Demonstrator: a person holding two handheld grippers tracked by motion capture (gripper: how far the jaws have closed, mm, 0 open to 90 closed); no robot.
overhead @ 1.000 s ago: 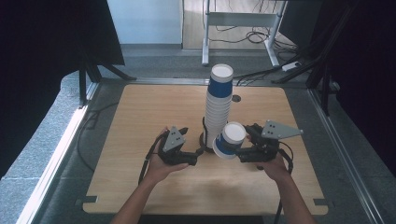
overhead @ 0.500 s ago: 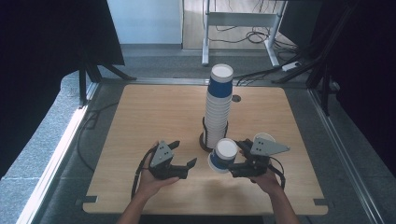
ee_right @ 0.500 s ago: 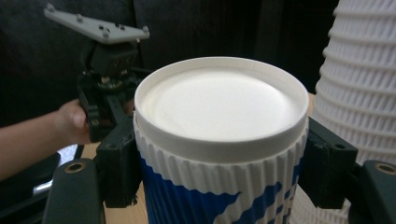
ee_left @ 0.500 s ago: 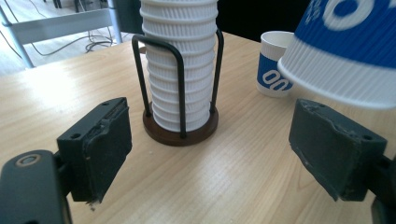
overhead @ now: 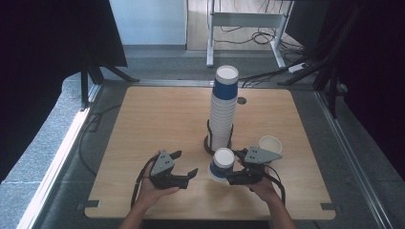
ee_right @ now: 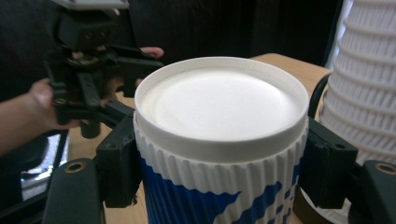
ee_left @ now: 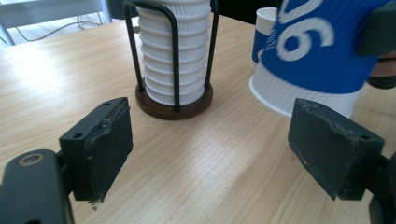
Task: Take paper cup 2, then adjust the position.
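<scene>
A blue-and-white ribbed paper cup (overhead: 220,165) (ee_right: 219,121) is tilted above the table, its closed white end toward the right gripper view's camera. My right gripper (overhead: 228,175) (ee_right: 219,158) is shut on it, one pad on each side. In the left gripper view the same cup (ee_left: 317,60) hangs just beyond the right pad (ee_left: 334,149). My left gripper (overhead: 190,173) (ee_left: 222,149) is open and holds nothing, a little left of the cup. A tall stack of cups (overhead: 223,114) (ee_left: 175,51) stands in a black wire holder behind both grippers.
Another paper cup (overhead: 270,143) (ee_left: 266,32) stands mouth up on the wooden table (overhead: 157,119), right of the holder and behind my right gripper. A small round hole (overhead: 241,100) lies beside the stack. Desk legs and cables are on the floor beyond the far edge.
Both grippers have drawn back toward the near edge. The held cup moved with the right gripper away from the stack, which uncovered the cup standing on the table at the right.
</scene>
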